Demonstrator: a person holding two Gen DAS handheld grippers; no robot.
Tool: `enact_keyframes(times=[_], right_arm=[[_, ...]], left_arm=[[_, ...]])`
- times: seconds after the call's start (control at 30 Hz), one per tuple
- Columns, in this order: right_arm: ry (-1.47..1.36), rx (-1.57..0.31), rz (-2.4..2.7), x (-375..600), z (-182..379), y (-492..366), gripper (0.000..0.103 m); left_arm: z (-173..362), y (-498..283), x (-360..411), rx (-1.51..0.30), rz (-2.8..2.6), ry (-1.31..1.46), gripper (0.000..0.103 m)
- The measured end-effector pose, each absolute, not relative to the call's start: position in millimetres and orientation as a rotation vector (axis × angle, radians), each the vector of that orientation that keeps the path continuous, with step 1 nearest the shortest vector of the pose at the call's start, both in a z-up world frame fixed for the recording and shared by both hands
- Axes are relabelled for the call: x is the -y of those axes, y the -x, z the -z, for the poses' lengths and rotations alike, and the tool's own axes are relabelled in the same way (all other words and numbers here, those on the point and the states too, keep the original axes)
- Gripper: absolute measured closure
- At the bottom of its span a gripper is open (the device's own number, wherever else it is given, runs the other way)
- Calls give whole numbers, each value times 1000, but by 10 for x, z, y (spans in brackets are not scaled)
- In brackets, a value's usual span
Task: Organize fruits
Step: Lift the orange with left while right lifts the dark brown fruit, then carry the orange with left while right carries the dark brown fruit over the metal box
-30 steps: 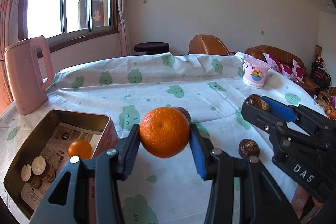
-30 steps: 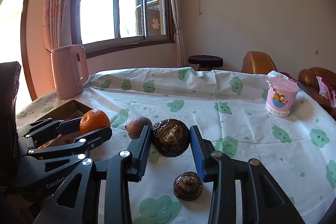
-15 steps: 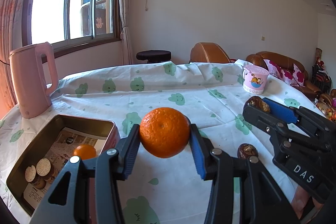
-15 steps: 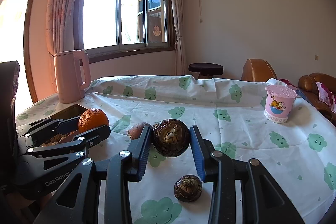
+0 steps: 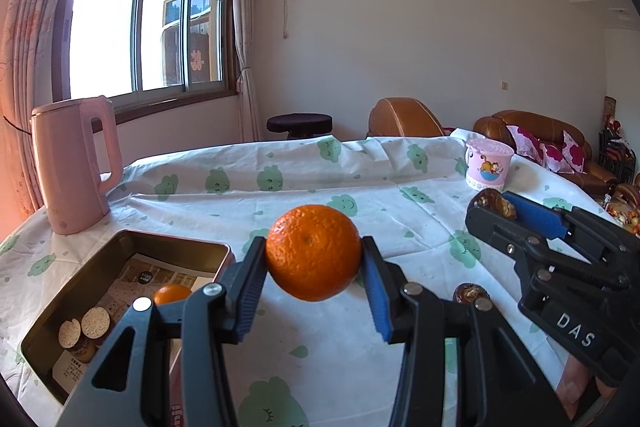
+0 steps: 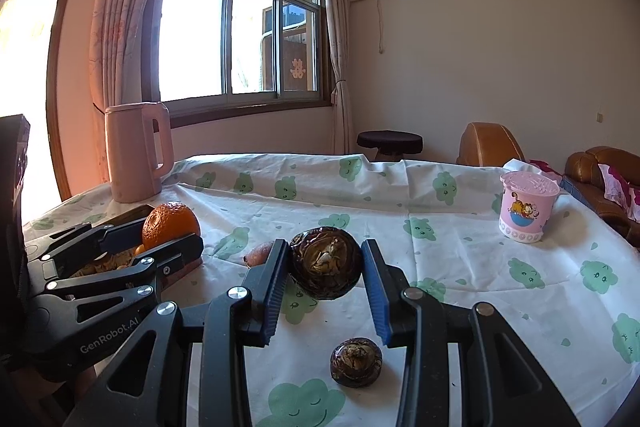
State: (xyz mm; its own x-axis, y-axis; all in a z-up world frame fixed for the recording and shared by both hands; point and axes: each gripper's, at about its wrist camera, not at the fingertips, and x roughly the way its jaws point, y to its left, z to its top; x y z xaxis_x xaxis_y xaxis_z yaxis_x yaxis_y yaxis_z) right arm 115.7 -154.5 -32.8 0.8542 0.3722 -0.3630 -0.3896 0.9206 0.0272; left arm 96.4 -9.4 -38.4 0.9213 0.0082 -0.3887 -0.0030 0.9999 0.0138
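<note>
Above near edge of surface (image 5: 280, 195), left tool (image 5: 314, 281) pinches orange (image 5: 313, 251), lifted clear of cloth beside open tin (image 5: 168, 241) at left, likely its destination: 1 smaller orange (image 5: 171, 294) already inside. Right tool (image 6: 325, 283) pinches dark brown fruit (image 6: 326, 263), held aloft. 1 similar fruit (image 6: 356, 361) waits on cloth below.
</note>
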Motion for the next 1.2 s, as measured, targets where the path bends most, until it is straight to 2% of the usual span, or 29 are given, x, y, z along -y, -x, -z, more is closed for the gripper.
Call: enact_keyframes(times=[0.5,1.2], right_arm=[[78,-340,-428,1460,304,-1077,64],[144,-361,-567,777,273,-1080,64]], left_arm=[[350,-802,-108,-354,-56,28,55],[354,-597,-695,-372,-164,79,55]])
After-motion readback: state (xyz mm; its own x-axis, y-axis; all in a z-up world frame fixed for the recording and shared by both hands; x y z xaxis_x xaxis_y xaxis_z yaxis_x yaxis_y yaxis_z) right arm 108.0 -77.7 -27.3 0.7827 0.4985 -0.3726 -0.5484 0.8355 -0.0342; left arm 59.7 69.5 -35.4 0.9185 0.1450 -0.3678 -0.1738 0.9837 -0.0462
